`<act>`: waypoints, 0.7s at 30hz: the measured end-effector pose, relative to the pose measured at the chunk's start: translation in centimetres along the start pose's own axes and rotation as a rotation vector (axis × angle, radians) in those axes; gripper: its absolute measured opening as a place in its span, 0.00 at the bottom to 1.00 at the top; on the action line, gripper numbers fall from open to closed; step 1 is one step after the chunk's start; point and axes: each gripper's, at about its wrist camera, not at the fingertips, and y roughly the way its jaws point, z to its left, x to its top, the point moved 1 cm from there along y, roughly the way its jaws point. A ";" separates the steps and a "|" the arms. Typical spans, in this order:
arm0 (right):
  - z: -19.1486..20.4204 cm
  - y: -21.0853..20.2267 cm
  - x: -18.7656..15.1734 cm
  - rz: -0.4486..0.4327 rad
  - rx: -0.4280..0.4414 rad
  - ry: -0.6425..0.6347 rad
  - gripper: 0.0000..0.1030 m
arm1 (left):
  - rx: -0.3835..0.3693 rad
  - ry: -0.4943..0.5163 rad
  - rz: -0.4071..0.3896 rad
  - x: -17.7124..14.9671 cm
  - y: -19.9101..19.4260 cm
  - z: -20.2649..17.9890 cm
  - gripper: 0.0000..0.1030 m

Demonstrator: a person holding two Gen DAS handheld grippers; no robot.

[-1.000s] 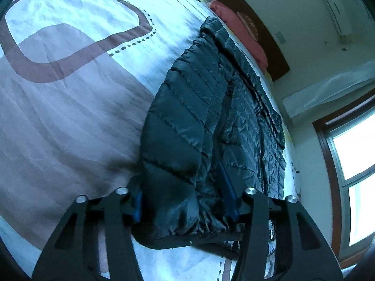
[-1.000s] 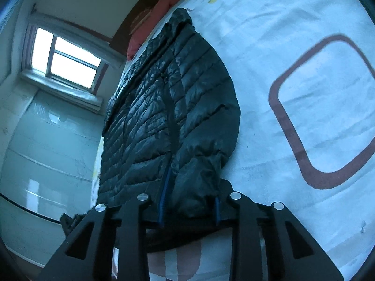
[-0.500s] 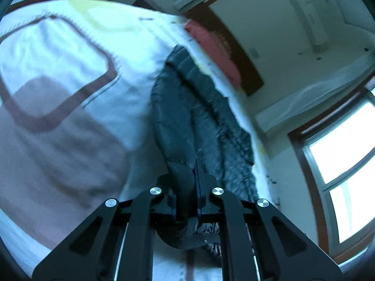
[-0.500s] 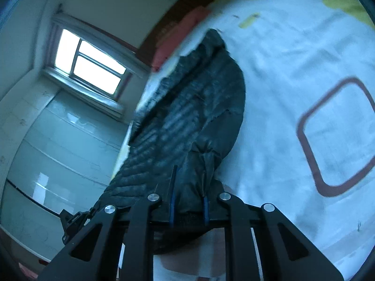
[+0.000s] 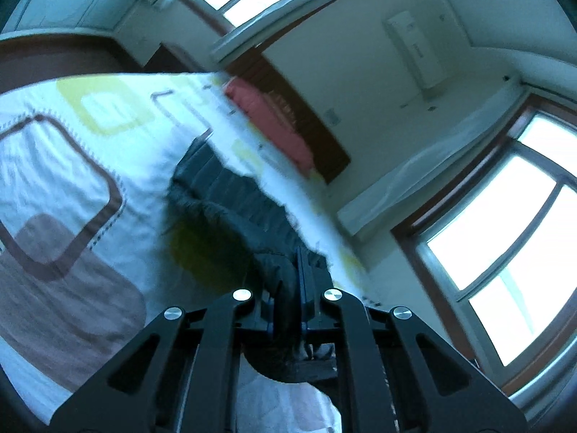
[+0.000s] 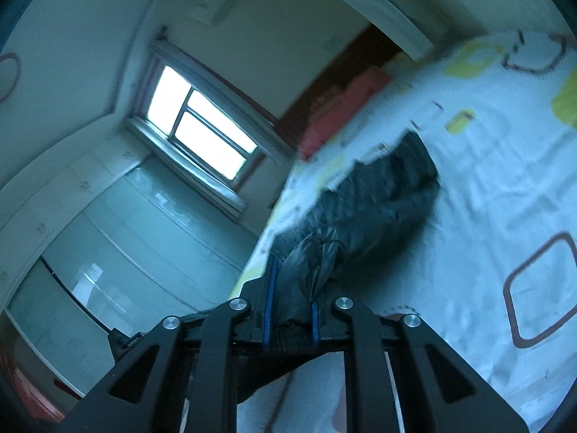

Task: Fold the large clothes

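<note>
left wrist: close behind its tongs [image 5: 288, 310], facing headboard | right wrist: likewise [image 6: 290, 312] | shared: bed [image 5: 72, 166], jacket [image 5: 230, 187], pillow [image 5: 267, 119]

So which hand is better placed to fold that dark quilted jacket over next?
Neither, probably: left gripper and right gripper are each shut on the dark quilted jacket, lifting its near edge together.

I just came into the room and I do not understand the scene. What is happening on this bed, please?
A person is folding a dark quilted puffer jacket on a bed with a patterned bedsheet, using two handheld grippers. The left gripper and the right gripper are each shut on the near hem of the jacket, one at each side. The hem is raised off the sheet, while the far end of the jacket lies on the bed near a red pillow.
</note>
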 end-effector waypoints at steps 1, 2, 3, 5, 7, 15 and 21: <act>0.7 -0.2 0.3 -0.012 0.013 -0.010 0.15 | -0.017 0.009 -0.017 0.4 -0.8 -0.7 0.08; 1.3 -0.6 0.5 -0.022 0.025 -0.021 0.15 | -0.031 0.018 -0.035 0.7 -1.5 -1.3 0.08; 2.1 -1.1 0.9 -0.037 0.040 -0.035 0.15 | -0.039 0.023 -0.047 1.1 -2.0 -1.7 0.08; 3.0 -1.5 1.6 -0.053 0.062 -0.052 0.15 | -0.055 0.042 -0.078 1.9 -3.0 -2.7 0.08; 3.3 -1.4 2.1 -0.054 0.072 -0.061 0.15 | -0.051 0.063 -0.095 2.7 -3.2 -3.4 0.08; 0.5 5.6 5.5 -0.021 0.040 -0.040 0.15 | 0.019 0.056 -0.058 6.1 3.4 -2.2 0.08; -1.8 13.1 9.2 -0.002 -0.007 -0.035 0.15 | 0.110 0.111 -0.032 10.0 12.6 -1.6 0.08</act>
